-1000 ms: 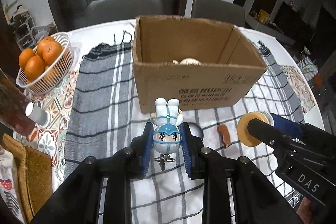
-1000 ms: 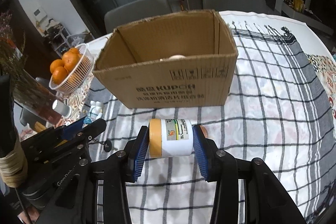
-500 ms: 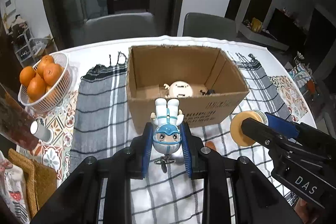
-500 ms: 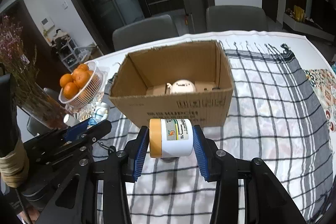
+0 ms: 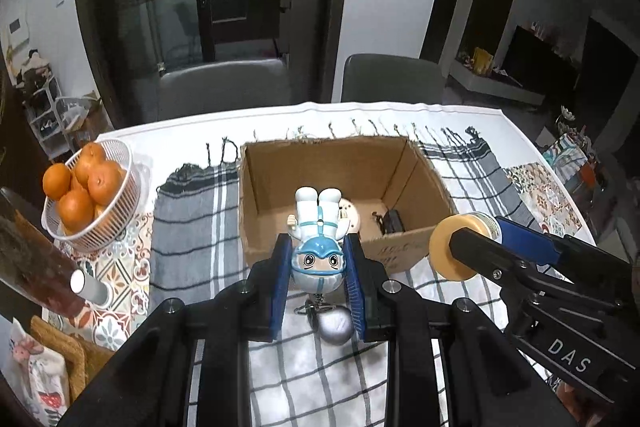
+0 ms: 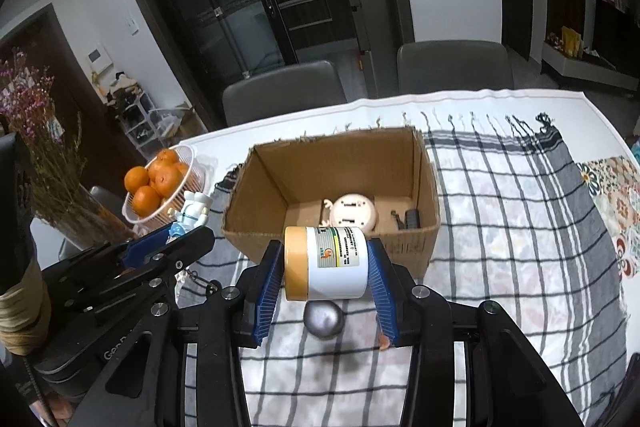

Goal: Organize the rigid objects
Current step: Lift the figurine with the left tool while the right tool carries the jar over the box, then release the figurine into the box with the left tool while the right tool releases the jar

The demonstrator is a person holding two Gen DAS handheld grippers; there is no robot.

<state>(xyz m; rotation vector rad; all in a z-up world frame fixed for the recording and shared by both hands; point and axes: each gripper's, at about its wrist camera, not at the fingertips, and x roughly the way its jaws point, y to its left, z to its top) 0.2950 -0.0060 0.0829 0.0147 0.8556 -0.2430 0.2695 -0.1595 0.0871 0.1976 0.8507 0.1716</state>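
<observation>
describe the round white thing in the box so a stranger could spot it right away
Start at the open brown cardboard box on the checked cloth. On its floor, near the middle, lies a round cream-white plastic disc with small slots in its face. The small black object to its right is dark and angular; the disc is pale and circular.

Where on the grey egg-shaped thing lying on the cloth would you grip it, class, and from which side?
Grip the egg across its narrower middle, coming straight down from above. It lies flat on the checked cloth with bare cloth around it, and its rounded, smooth shell would likely slip from a grip near either end. Both claws are full now, so one must empty first.
</observation>
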